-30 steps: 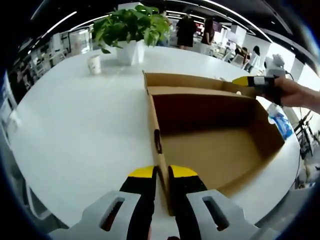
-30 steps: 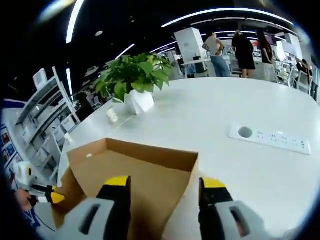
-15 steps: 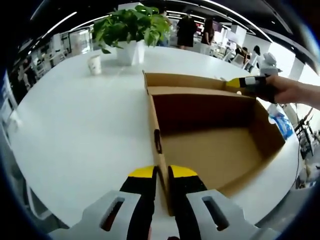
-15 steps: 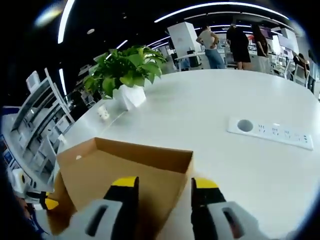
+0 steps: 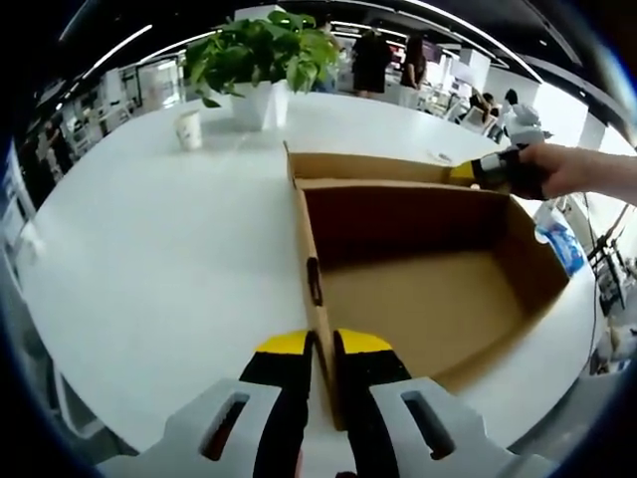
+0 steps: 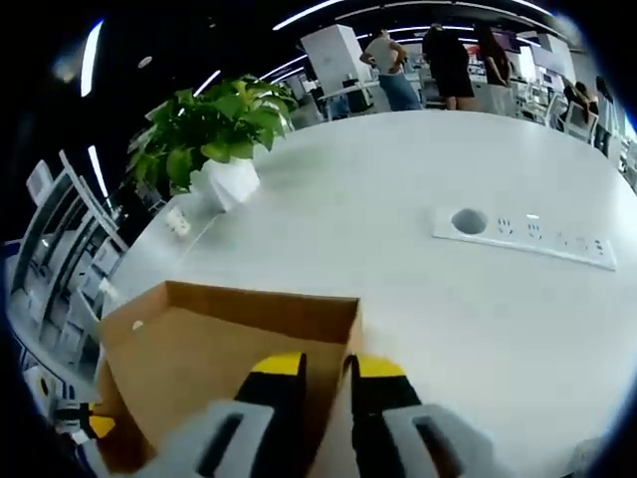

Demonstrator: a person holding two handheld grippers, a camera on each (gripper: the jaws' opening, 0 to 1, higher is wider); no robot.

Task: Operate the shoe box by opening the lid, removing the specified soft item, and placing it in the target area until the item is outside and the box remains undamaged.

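An open brown cardboard shoe box (image 5: 428, 299) lies on the white table, and the part of its inside that I see is bare. My left gripper (image 5: 320, 344) is shut on the box's near wall, which stands thin between the yellow tips. My right gripper (image 5: 465, 172), held by a hand, sits at the far right corner of the box. In the right gripper view the box (image 6: 199, 358) lies below, with my right gripper (image 6: 324, 363) shut on its cardboard edge by the corner. The left gripper's yellow tip (image 6: 88, 423) shows at the lower left.
A blue and white packet (image 5: 559, 247) lies on the table beyond the box's right side. A potted plant (image 5: 261, 50) and a paper cup (image 5: 188, 127) stand at the far side. A socket strip (image 6: 523, 234) is set in the table. People stand in the background.
The right gripper's jaws have gone from wide apart to shut on the box's edge, and it has shifted slightly along the far corner. The left gripper has kept its hold.
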